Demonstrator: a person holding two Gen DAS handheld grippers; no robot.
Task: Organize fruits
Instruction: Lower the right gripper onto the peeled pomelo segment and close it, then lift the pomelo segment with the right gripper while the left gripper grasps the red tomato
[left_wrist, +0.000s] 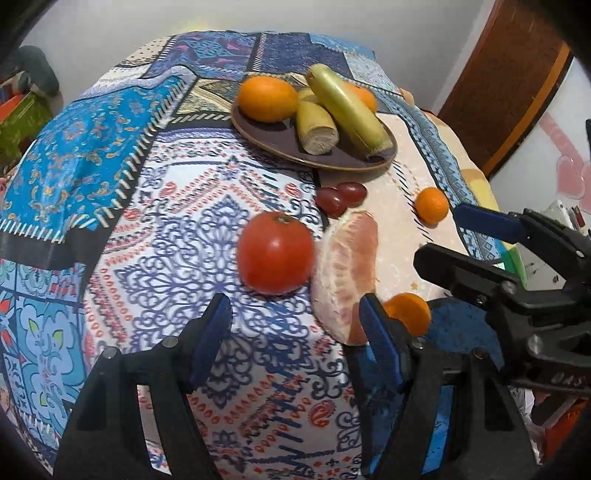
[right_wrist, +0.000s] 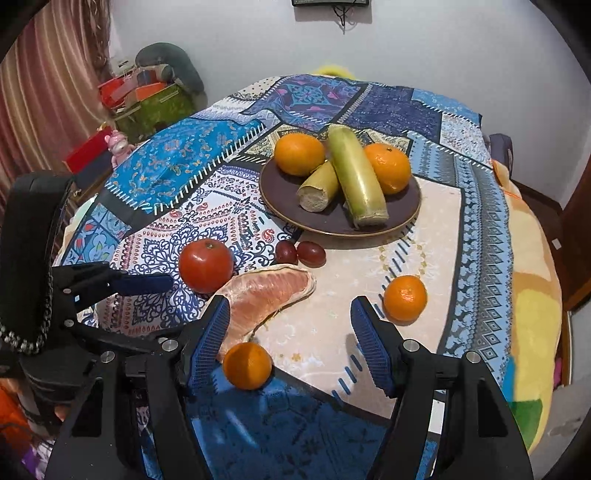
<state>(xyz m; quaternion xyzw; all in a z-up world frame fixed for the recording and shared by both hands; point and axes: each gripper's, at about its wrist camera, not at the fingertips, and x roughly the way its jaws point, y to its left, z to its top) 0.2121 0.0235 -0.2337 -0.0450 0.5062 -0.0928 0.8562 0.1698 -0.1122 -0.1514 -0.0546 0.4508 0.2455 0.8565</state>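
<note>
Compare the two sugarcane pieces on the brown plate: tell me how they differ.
The longer sugarcane piece looks greener and glossier; the shorter sugarcane piece is yellower. The longer one lies on top, leaning across the shorter one, which rests low on the brown plate. The shorter one shows a rough, pale cut end toward the camera; the longer one's near end looks cleaner. Both lie between two oranges on that plate.

Far orange (left_wrist: 364, 96): mostly hidden behind the long stalk (left_wrist: 349, 110) in the left view.
Near mandarin (left_wrist: 408, 314): partly covered by a blue finger pad.
Wall fixture (right_wrist: 330, 3): cut off by the top edge.
</note>
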